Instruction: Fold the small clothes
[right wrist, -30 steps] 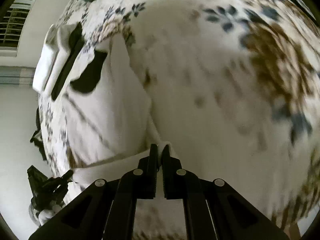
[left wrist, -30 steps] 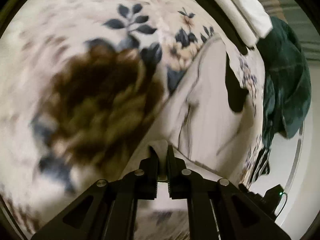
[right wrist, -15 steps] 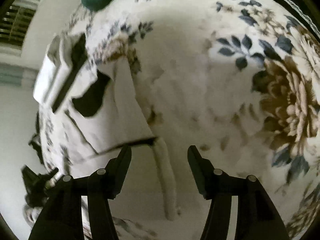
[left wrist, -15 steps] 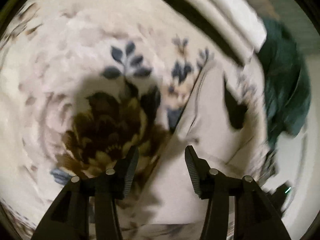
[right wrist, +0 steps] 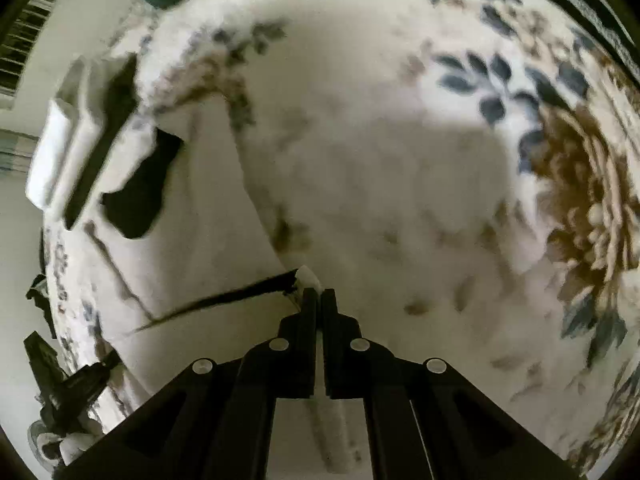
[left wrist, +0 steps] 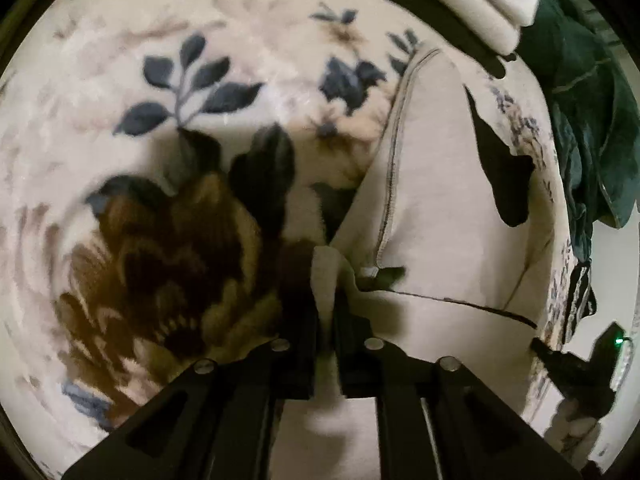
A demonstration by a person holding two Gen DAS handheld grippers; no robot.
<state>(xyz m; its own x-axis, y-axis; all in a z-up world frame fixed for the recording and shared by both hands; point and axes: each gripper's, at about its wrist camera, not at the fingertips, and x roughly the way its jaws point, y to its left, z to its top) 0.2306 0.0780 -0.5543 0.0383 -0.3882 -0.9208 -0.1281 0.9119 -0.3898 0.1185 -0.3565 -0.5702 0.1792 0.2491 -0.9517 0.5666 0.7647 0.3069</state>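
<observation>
A cream garment (left wrist: 448,208) with a black patch (left wrist: 508,176) lies on a floral blanket (left wrist: 192,80). My left gripper (left wrist: 326,280) is shut on a corner of the cream garment near its stitched hem. In the right wrist view the same garment (right wrist: 188,248) lies at the left, with its black patch (right wrist: 140,196) further up. My right gripper (right wrist: 319,294) is shut on another corner of the cream garment, at the fold's edge.
A dark green cloth (left wrist: 588,128) is heaped at the right, beyond the garment. White folded fabric (left wrist: 492,4) lies at the top right and also shows in the right wrist view (right wrist: 60,148). A black device with a green light (left wrist: 600,352) sits beyond the blanket's edge.
Both grippers held the garment a second ago, opened half a second ago, and have now shut again on new spots at its near corners.
</observation>
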